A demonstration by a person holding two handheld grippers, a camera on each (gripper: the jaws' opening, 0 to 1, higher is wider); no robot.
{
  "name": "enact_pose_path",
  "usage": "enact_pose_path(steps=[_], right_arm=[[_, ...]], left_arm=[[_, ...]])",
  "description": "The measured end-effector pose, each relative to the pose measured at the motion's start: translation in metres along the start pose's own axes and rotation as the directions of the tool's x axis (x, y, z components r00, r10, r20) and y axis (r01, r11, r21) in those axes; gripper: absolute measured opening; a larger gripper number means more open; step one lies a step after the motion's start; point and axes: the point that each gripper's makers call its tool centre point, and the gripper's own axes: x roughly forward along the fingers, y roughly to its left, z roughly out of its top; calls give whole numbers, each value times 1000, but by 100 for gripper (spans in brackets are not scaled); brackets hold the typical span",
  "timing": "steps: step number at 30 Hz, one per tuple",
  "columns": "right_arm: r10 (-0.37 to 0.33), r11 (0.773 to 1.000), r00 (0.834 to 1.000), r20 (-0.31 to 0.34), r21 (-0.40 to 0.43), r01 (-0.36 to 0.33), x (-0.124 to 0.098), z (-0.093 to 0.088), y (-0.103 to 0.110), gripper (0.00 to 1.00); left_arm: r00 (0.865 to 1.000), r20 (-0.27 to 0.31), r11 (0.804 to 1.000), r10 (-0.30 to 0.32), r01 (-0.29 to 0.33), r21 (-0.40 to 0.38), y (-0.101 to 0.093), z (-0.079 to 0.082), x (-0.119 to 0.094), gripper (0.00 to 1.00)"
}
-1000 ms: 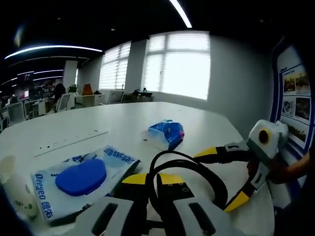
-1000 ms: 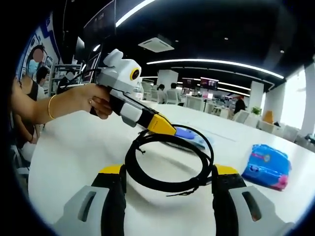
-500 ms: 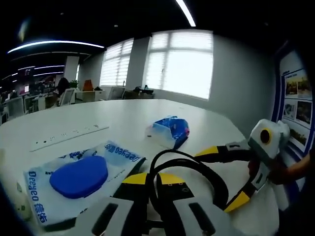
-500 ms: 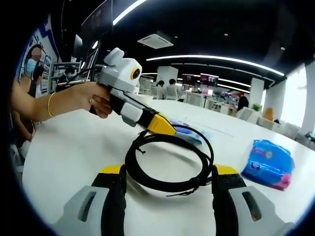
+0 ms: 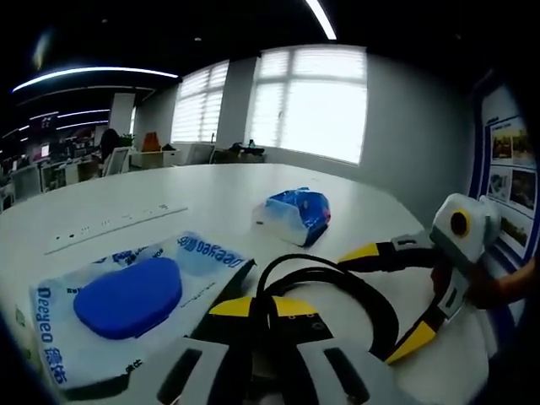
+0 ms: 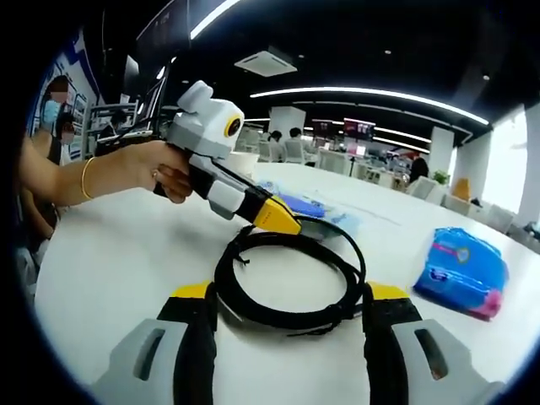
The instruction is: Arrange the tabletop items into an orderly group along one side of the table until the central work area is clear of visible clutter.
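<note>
Both grippers met at the coiled black cable [image 6: 288, 283] on the white tabletop [image 6: 118, 261]. In the right gripper view, the right gripper [image 6: 288, 316] had its jaws spread wide, one on each side of the coil. The left gripper [image 6: 274, 215], held in a hand [image 6: 156, 169], touched the coil's far side with its yellow tip; its jaws looked pressed together there. In the left gripper view, the blue-lidded wet-wipes pack [image 5: 135, 299] lay beside the cable, and a blue plastic pouch [image 5: 295, 215] sat farther toward the tabletop's far edge.
</note>
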Motion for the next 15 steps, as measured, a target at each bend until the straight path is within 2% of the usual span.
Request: enact_pose_path(steps=[7,15], right_arm=[[7,1000,1000,5,-27,-6,1,0,1,64],[8,1000,1000,7,-10,-8,0,-2,1,64]], left_arm=[[1000,-6,1000,4,-4,18,1,0,1,5],[1000,-8,1000,13,-13,17,2,-2,2,6]])
